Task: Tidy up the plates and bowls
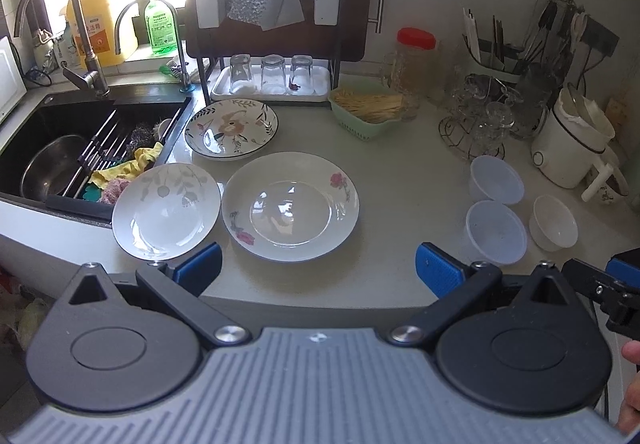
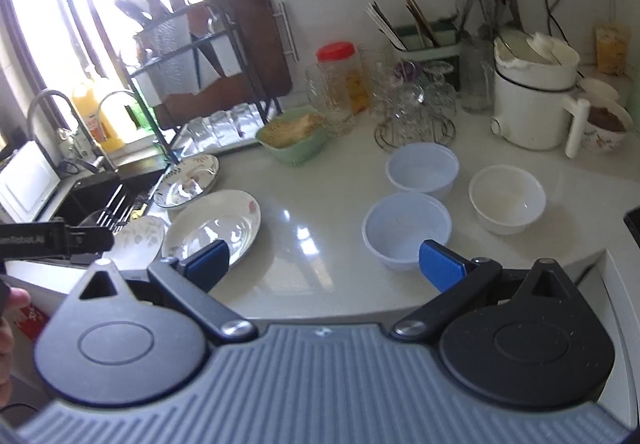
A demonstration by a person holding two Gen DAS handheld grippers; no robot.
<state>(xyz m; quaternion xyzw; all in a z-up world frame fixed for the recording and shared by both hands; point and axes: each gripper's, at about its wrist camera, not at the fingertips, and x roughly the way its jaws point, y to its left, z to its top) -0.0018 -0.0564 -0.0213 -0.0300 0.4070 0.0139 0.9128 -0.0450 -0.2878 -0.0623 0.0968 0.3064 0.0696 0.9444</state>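
Three plates lie on the white counter: a large one with pink flowers [image 1: 290,206] [image 2: 214,230], a grey-leaf one [image 1: 166,211] [image 2: 138,240] to its left by the sink, and a floral dark-rimmed one [image 1: 231,129] [image 2: 188,180] behind. Two translucent bowls [image 1: 496,231] [image 1: 497,179] and a white bowl [image 1: 553,222] sit at the right; the right wrist view shows them too, the near one [image 2: 407,228], the far one [image 2: 422,171] and the white one [image 2: 507,198]. My left gripper [image 1: 318,272] is open and empty at the counter's front edge. My right gripper [image 2: 324,264] is open and empty, its right finger just before the near translucent bowl.
A black sink [image 1: 80,148] with a steel bowl and cloths is at the left. A dish rack with upturned glasses [image 1: 272,74], a green basket [image 1: 368,110], a red-lidded jar [image 1: 414,60], a wire glass stand [image 1: 480,120] and a white kettle [image 1: 568,140] line the back.
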